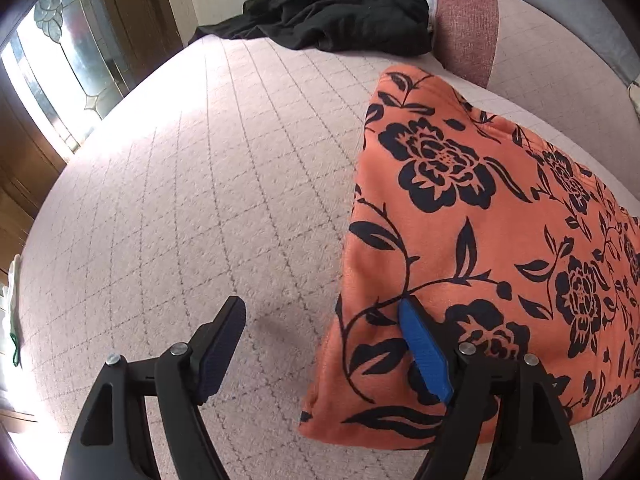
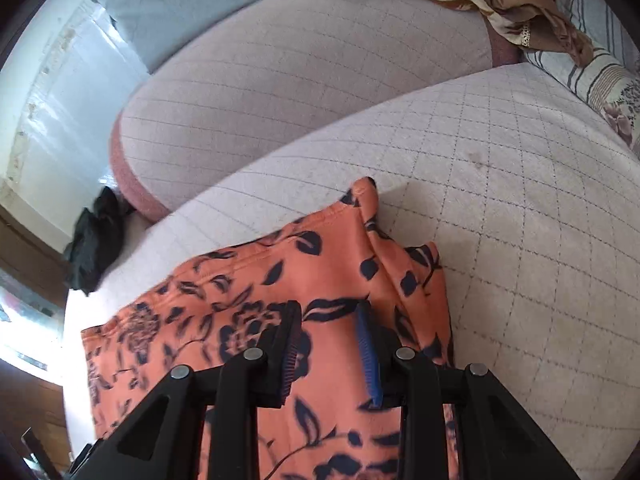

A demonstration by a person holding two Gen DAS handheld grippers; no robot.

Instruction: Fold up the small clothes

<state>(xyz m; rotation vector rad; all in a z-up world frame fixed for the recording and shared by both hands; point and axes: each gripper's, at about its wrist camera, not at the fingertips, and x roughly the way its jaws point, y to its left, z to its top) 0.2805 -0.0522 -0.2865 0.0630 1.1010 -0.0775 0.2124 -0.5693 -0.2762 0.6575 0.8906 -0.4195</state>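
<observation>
Orange floral garment (image 1: 472,248) lies spread on the pale quilted bed (image 1: 192,200), partly folded, its near corner by the left claw (image 1: 324,344). That left claw hangs wide open over the edge of the cloth: one black finger (image 1: 222,344) over bare quilt, the blue-padded finger (image 1: 424,352) over the orange fabric, nothing gripped between them. Over to the right claw (image 2: 330,350): it's above the same garment (image 2: 256,304), near a raised fold of cloth, jaws fairly narrow with a strip of orange print showing in the gap; the pads don't look pressed onto it. Farther back, a dark garment (image 1: 340,16) sits crumpled at the far edge of the bed, beside a pink cushion (image 1: 466,28).
</observation>
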